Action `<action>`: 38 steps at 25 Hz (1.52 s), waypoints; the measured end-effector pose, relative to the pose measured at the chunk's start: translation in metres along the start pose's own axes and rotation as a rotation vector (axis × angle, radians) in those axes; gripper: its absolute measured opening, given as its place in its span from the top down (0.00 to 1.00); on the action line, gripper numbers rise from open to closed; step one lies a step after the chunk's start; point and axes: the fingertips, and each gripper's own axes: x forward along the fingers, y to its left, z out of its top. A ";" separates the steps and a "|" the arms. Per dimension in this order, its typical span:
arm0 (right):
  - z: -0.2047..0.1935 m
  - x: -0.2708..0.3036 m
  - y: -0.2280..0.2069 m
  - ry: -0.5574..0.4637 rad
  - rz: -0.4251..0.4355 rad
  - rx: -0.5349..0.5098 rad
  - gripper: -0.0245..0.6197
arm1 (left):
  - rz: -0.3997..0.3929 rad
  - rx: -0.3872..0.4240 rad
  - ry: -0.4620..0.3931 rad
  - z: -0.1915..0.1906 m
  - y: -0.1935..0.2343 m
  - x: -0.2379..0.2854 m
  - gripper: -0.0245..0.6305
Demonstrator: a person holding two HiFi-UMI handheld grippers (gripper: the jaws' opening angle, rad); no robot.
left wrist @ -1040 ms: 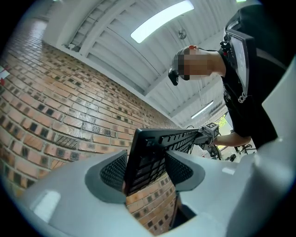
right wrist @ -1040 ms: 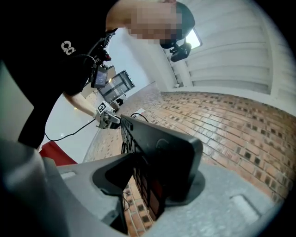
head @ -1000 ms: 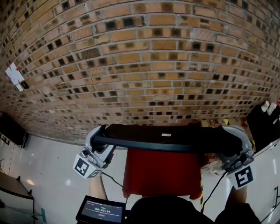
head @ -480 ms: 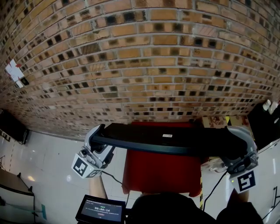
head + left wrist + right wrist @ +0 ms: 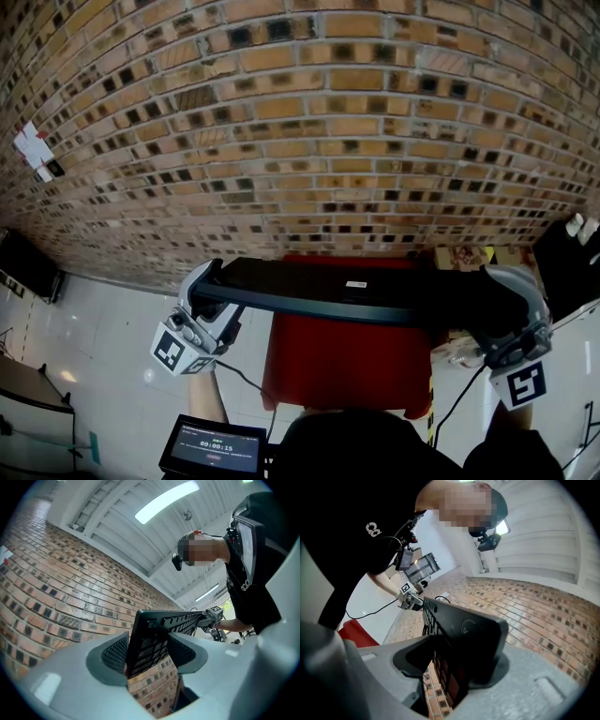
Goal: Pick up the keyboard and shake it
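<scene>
The long, flat black keyboard [image 5: 347, 292] is up in the air, level, in front of the brick wall [image 5: 309, 141]. The left hand-held gripper [image 5: 208, 284] squeezes its left end and tips up a bit. The right hand-held gripper [image 5: 499, 292] squeezes its right end.

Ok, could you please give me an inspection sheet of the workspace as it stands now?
Surface: red top, bare where visible.
Job's things: black keyboard, held roughly level above the red top.
Clutter: small screen at the bottom edge.
Grippers: left gripper and right gripper each clamp one end of the keyboard.
Cables: left cable and right cable hang below the grippers.
Surroundings: brick wall, pale floor.
</scene>
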 end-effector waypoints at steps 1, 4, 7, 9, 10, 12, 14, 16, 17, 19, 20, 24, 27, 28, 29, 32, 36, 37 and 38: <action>-0.001 0.002 0.000 0.001 0.002 0.004 0.64 | 0.001 -0.007 0.002 -0.003 0.002 0.000 0.56; -0.005 0.009 0.004 0.014 0.012 0.017 0.64 | 0.011 -0.029 0.007 -0.010 0.008 -0.002 0.56; 0.000 0.008 0.007 0.014 0.012 0.001 0.64 | 0.002 -0.039 -0.001 -0.010 0.008 -0.004 0.56; 0.001 0.008 0.006 0.004 0.002 0.005 0.64 | -0.005 -0.036 0.007 -0.011 0.008 -0.004 0.56; -0.001 0.008 0.006 0.001 -0.007 0.014 0.64 | -0.006 -0.031 0.012 -0.012 0.008 -0.003 0.56; -0.006 0.005 0.005 -0.005 -0.042 0.032 0.64 | -0.009 -0.007 0.017 -0.008 0.007 0.000 0.56; -0.007 -0.002 0.004 -0.032 -0.106 0.033 0.62 | -0.026 0.045 0.019 0.005 0.003 0.005 0.56; -0.003 -0.011 0.000 -0.074 -0.172 0.032 0.61 | -0.056 0.115 0.009 0.027 -0.001 0.014 0.56; 0.000 -0.016 -0.002 -0.093 -0.201 0.036 0.61 | -0.074 0.151 -0.001 0.039 -0.004 0.020 0.56; 0.005 -0.026 -0.005 -0.121 -0.252 0.047 0.62 | -0.108 0.213 -0.025 0.062 -0.008 0.032 0.56; 0.006 -0.031 -0.007 -0.131 -0.276 0.051 0.62 | -0.124 0.241 -0.035 0.071 -0.009 0.036 0.56; 0.005 -0.051 -0.011 -0.145 -0.361 0.057 0.62 | -0.178 0.320 -0.053 0.090 -0.018 0.051 0.56; 0.004 -0.066 -0.010 -0.142 -0.425 0.029 0.61 | -0.206 0.334 -0.066 0.093 -0.030 0.062 0.56; 0.003 -0.072 -0.009 -0.142 -0.447 0.020 0.60 | -0.213 0.335 -0.071 0.093 -0.035 0.064 0.55; 0.002 -0.078 -0.008 -0.145 -0.469 0.015 0.59 | -0.221 0.339 -0.075 0.094 -0.040 0.067 0.55; -0.003 -0.094 -0.004 -0.149 -0.526 0.036 0.58 | -0.265 0.367 -0.070 0.098 -0.054 0.077 0.55; -0.011 -0.111 0.008 -0.143 -0.571 0.097 0.58 | -0.321 0.390 -0.074 0.105 -0.070 0.094 0.55; -0.013 -0.113 0.010 -0.142 -0.578 0.108 0.58 | -0.328 0.392 -0.074 0.106 -0.072 0.096 0.55; -0.014 -0.116 0.012 -0.139 -0.583 0.119 0.58 | -0.334 0.394 -0.073 0.105 -0.075 0.098 0.55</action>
